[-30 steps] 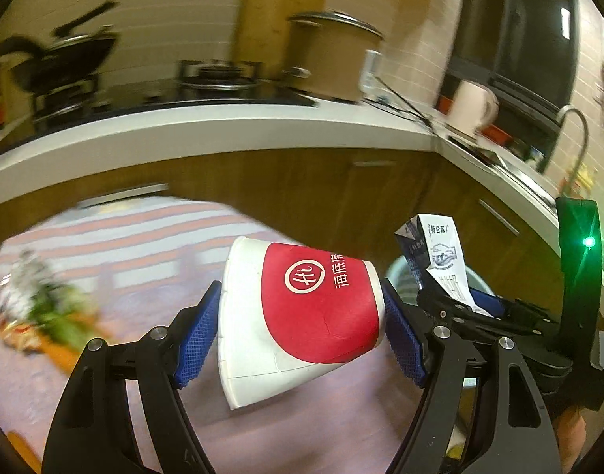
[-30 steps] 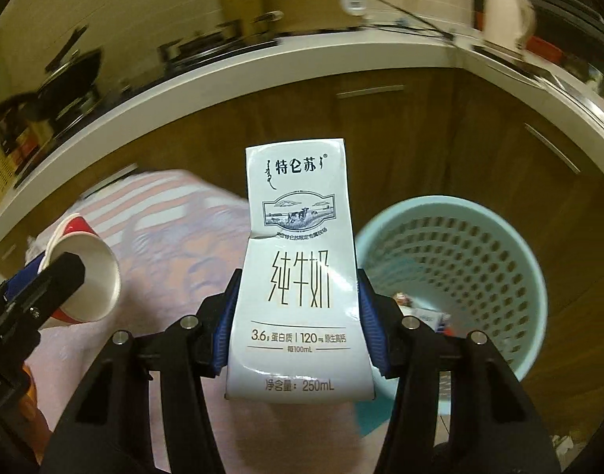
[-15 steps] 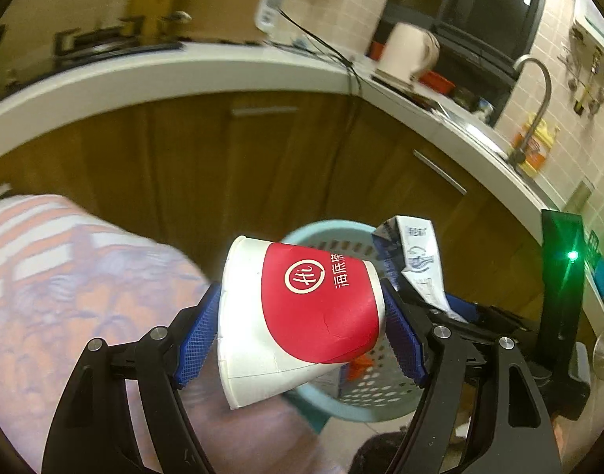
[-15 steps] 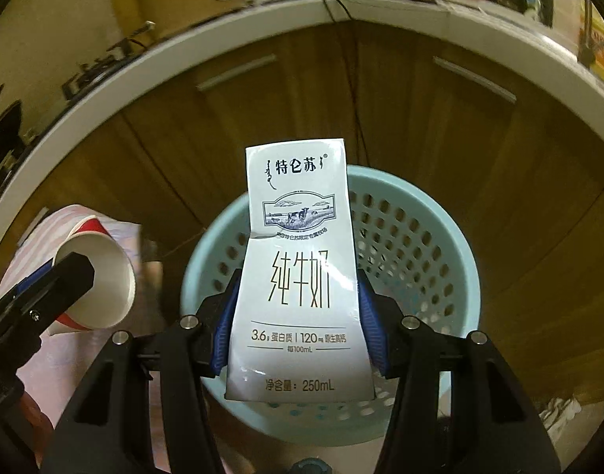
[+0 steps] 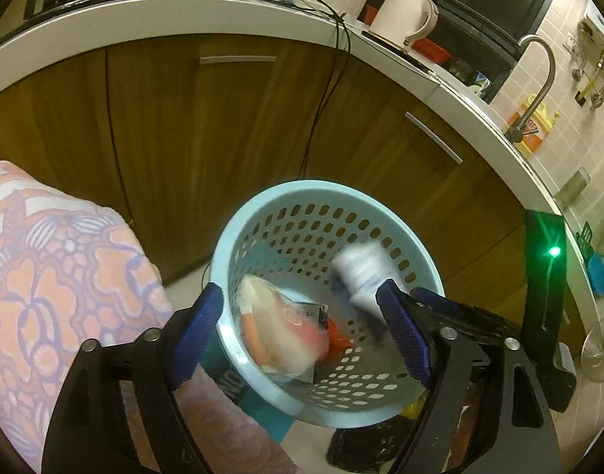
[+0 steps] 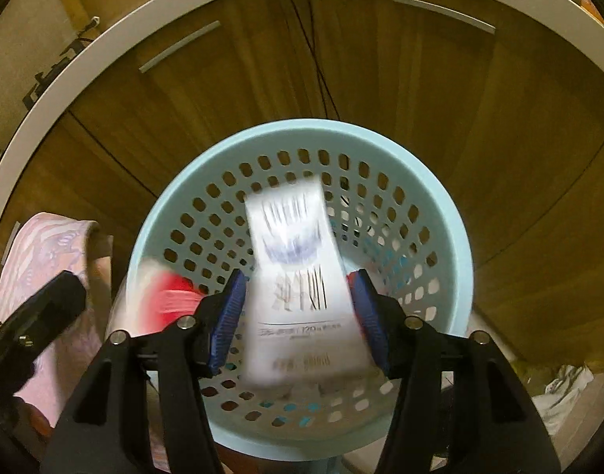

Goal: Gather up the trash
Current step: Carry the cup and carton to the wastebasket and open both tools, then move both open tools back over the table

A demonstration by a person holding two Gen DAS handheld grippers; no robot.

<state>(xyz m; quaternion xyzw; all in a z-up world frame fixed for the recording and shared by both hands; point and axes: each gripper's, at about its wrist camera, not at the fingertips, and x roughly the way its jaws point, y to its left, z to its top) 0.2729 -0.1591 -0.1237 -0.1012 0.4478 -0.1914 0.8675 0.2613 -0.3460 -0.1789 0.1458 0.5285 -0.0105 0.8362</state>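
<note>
Right wrist view: the right gripper [image 6: 298, 316] hangs over the pale blue basket [image 6: 452, 213], its jaws just opening, and the blurred milk carton [image 6: 302, 288] slips free between the pads, apparently falling inside the basket's rim. In the left wrist view the left gripper [image 5: 302, 335] stands wide and empty, jaws just opened, and the red-and-white paper cup [image 5: 282, 331] tumbles blurred within the basket. The likely trouble: the tall carton may catch the basket's near rim and tip out, or snag on a pad if the jaws stop short.
</note>
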